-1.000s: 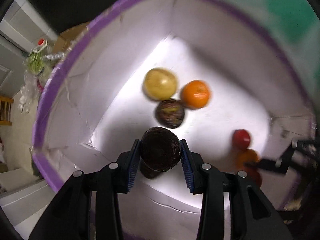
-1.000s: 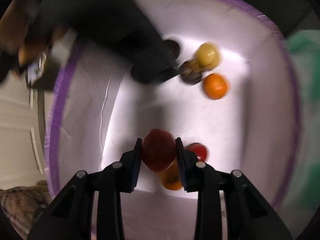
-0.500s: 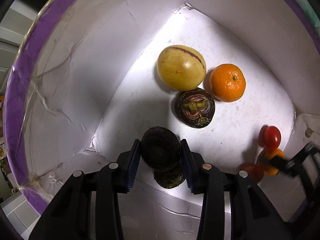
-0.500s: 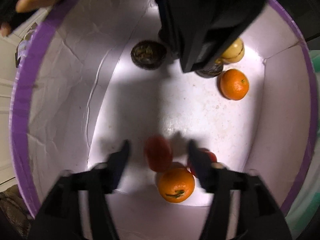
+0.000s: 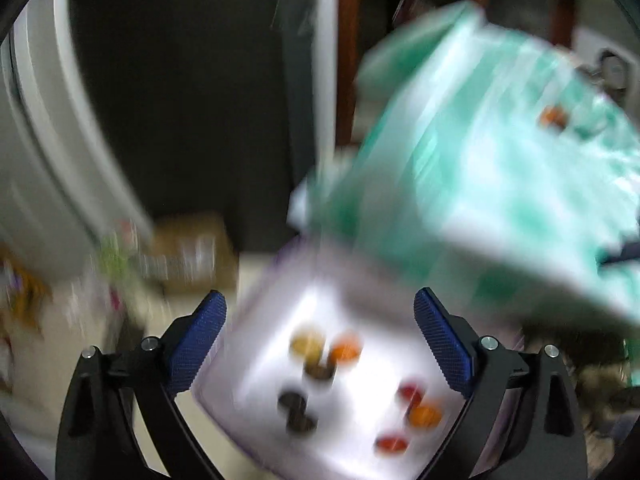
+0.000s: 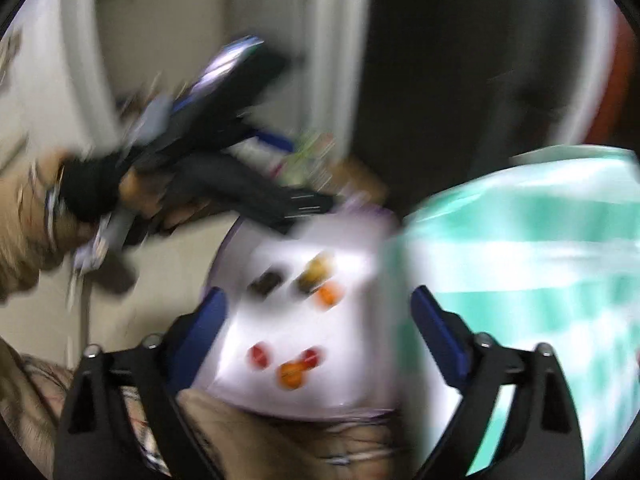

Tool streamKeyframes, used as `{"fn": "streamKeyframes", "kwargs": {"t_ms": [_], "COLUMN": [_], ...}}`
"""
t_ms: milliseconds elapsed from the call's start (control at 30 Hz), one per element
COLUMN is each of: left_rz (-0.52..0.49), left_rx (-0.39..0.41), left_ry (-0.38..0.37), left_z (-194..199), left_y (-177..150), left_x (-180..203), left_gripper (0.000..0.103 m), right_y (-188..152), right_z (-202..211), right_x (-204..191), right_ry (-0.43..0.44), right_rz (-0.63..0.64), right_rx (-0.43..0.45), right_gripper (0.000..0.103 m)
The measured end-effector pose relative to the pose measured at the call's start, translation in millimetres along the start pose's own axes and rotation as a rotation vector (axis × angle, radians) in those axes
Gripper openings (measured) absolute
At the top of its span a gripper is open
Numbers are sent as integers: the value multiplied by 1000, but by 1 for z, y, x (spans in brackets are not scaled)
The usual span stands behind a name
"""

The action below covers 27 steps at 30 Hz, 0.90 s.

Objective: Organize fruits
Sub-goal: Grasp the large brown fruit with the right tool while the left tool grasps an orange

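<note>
Now, both my tools hang above the box, viewed through heavy motion blur.
Left gripper (image 5: 320,336): jaws have just been opening and stand wide; nothing between the blue pads (image 5: 198,342).
Right gripper (image 6: 318,328): jaws likewise just opened, spread wide, holding nothing.
Landmark: white box (image 5: 280,312) with a purple rim, beside the green-and-white cloth (image 5: 500,200).
Dark fruits (image 5: 296,410): on the box floor, nearest its left wall in my left view.
Yellow fruit (image 5: 306,346): toward the box's far wall, touching or just beside the orange (image 5: 346,352); blur hides which.
Red fruits (image 6: 260,356): near the box's front wall, clustered around a second orange (image 6: 292,374).
Stray fruit (image 5: 552,116): orange blur on the cloth, outside the box.
Handling, my judgement: light, roundish, smooth-skinned, apt to roll; the small red ones bruise easily; I would pinch across the widest middle, gently.
Orientation: near-spherical, so no long axis I can read; stem directions are lost in blur.
</note>
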<state>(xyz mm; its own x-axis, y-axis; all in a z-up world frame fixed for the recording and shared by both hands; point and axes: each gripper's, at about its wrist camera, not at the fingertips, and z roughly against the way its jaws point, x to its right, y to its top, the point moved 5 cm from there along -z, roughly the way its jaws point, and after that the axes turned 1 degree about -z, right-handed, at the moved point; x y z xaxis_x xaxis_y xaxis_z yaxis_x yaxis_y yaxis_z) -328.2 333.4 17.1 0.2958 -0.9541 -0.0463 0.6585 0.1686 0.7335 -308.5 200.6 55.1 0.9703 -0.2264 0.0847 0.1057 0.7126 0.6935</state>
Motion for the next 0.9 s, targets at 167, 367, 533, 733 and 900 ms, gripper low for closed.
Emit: {"fn": "streamKeyframes", "kwargs": {"t_ms": [167, 367, 533, 733, 900], "left_rz": [-91, -149, -107, -20, -23], "left_rx": [139, 96, 29, -3, -109], "left_ry": [-183, -367, -357, -416, -408], "left_z": [26, -47, -167, -238, -266], "left_y": [81, 140, 169, 201, 204], "left_x": [93, 248, 347, 408, 423], "left_gripper": [92, 92, 92, 92, 92], "right_y": [-26, -136, -243, -278, -263], "right_z": [89, 131, 143, 128, 114], "right_x": [134, 287, 398, 468, 527], "right_ry": [-310, -510, -616, -640, -658], "right_rz": [-243, -693, -1127, -1310, -1346], "right_rx": [131, 155, 227, 276, 313], "right_gripper": [101, 101, 101, 101, 101]}}
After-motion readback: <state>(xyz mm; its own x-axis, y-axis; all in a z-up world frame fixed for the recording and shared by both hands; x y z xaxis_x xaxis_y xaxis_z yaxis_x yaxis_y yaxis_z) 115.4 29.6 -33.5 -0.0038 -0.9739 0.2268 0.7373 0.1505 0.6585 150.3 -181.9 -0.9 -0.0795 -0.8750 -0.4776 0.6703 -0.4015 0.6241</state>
